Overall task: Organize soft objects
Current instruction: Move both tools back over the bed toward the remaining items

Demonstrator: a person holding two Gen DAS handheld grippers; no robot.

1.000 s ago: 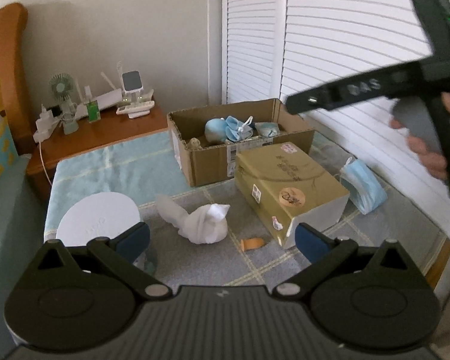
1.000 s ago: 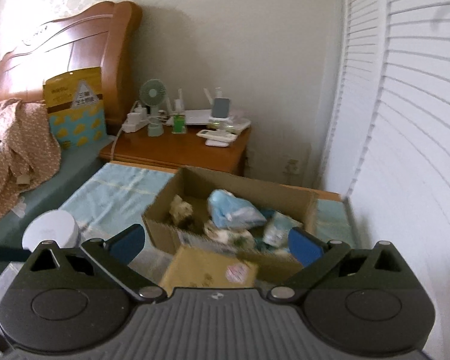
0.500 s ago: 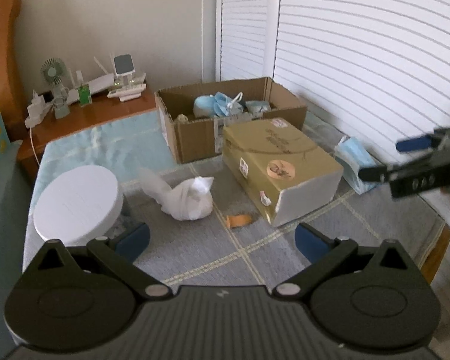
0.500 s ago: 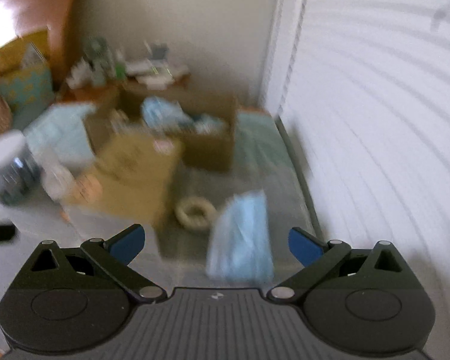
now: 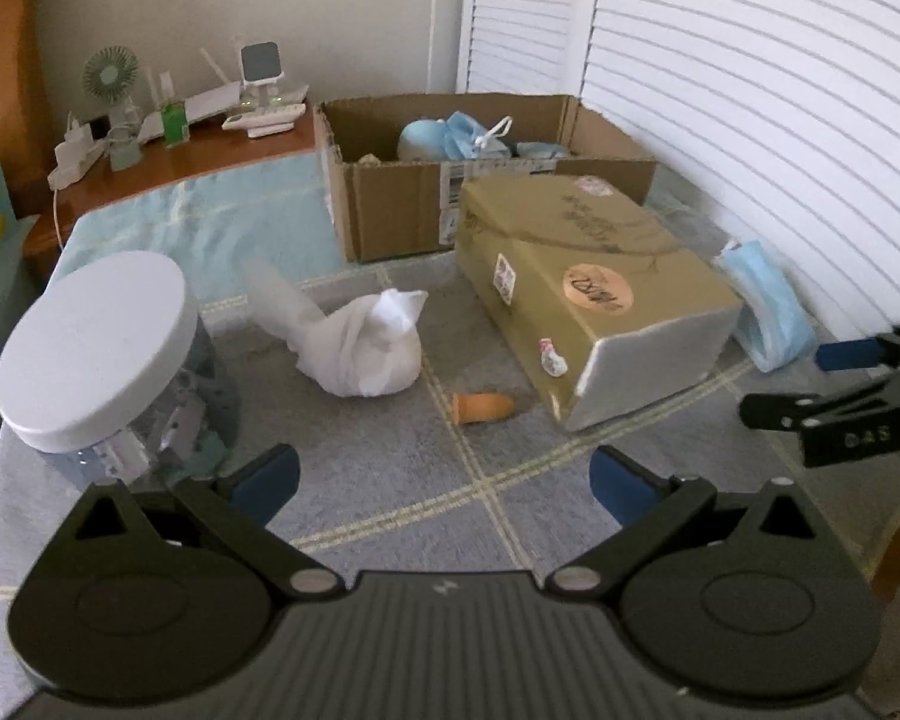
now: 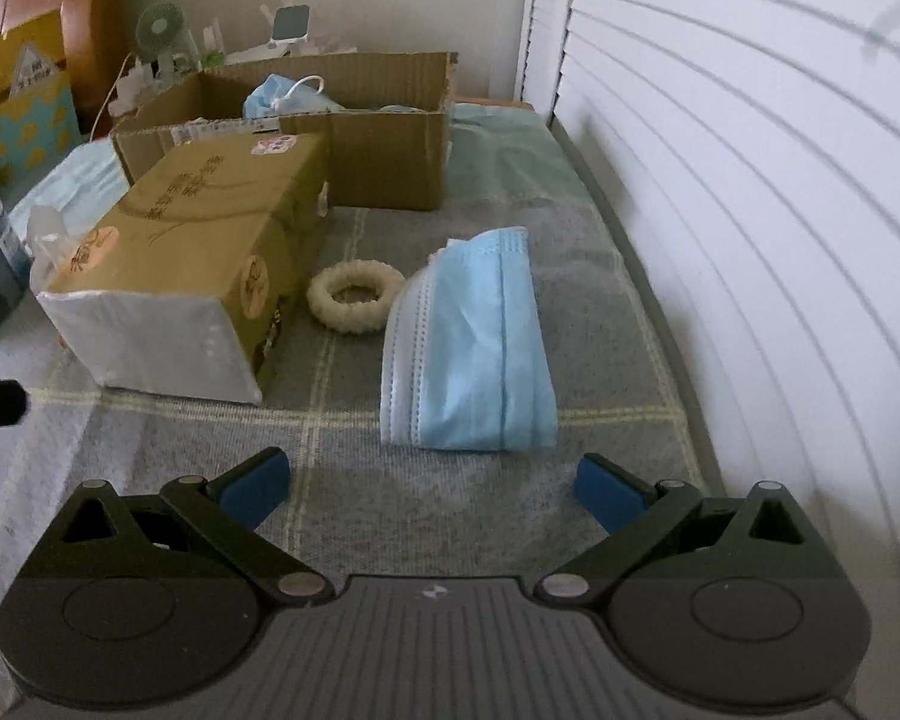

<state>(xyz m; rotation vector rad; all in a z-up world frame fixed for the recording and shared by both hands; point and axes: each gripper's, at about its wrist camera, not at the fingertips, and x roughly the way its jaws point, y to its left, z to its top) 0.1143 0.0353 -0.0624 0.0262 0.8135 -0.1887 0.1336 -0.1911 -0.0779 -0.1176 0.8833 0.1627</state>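
my right gripper (image 6: 429, 483) hangs wide open and empty just short of the blue face mask (image 6: 471, 339) — a folded, pleated stack with pale stitched edges, lying flat on the grey checked cloth (image 6: 342, 492), near the shutters on the right. a cream ring (image 6: 354, 295) sits just left of it, beside the closed gold box (image 6: 186, 240). my left gripper (image 5: 444, 477) is open too, holding nothing.

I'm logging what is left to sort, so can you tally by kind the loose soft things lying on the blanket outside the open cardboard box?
Blue face mask stack: 1
White cloth bundle: 1
Cream scrunchie ring: 1
Small orange piece: 1
Total: 4
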